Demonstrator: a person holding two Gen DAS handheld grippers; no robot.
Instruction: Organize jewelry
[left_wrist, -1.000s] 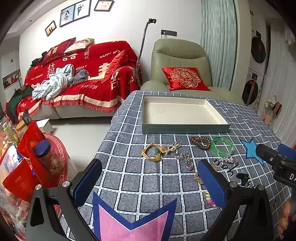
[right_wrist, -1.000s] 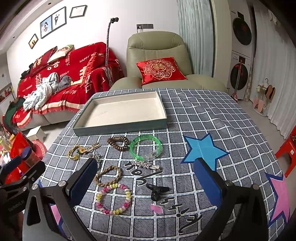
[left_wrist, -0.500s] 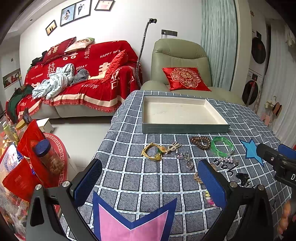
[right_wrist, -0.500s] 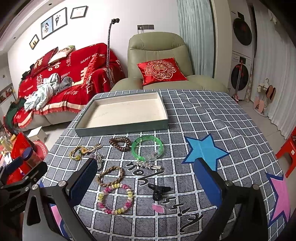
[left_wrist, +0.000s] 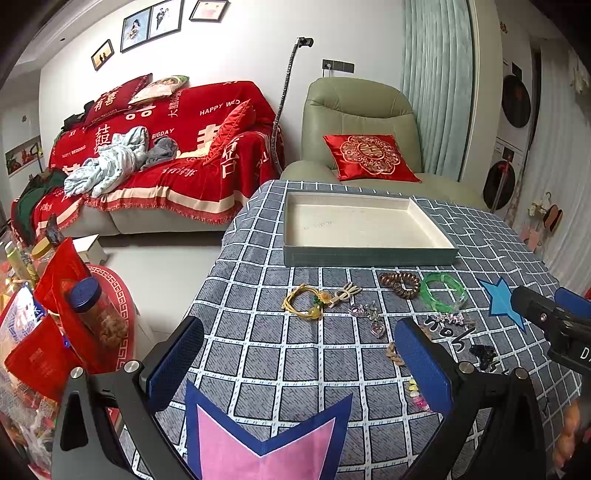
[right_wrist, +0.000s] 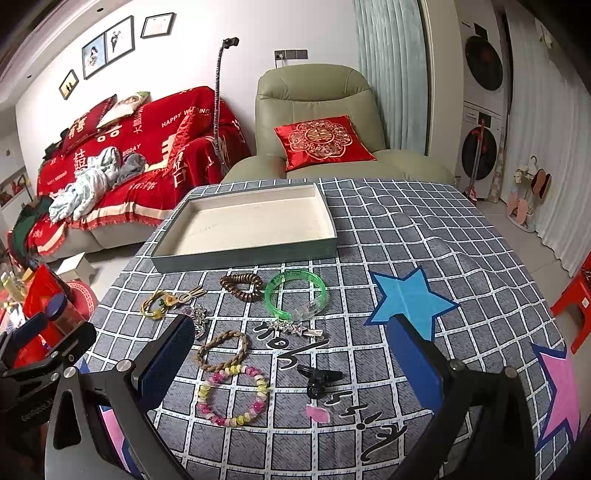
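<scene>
Left wrist view: the left gripper (left_wrist: 301, 363) hovers with fingers spread wide, holding nothing. The yellow cord bracelet (left_wrist: 304, 301) lies ahead between them, before the empty tray (left_wrist: 369, 254) on the table (left_wrist: 258, 332).

Right wrist view: the right gripper (right_wrist: 293, 363), equally wide and empty, has the pastel bead bracelet (right_wrist: 232, 395) nearest, toward its left finger (right_wrist: 166, 363). The green bangle (right_wrist: 295, 293) lies farther ahead.

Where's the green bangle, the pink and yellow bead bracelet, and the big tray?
green bangle (right_wrist: 295, 275): right wrist view, far rim.
pink and yellow bead bracelet (right_wrist: 207, 387): right wrist view, left beads.
tray (right_wrist: 243, 254): right wrist view, front wall.
</scene>
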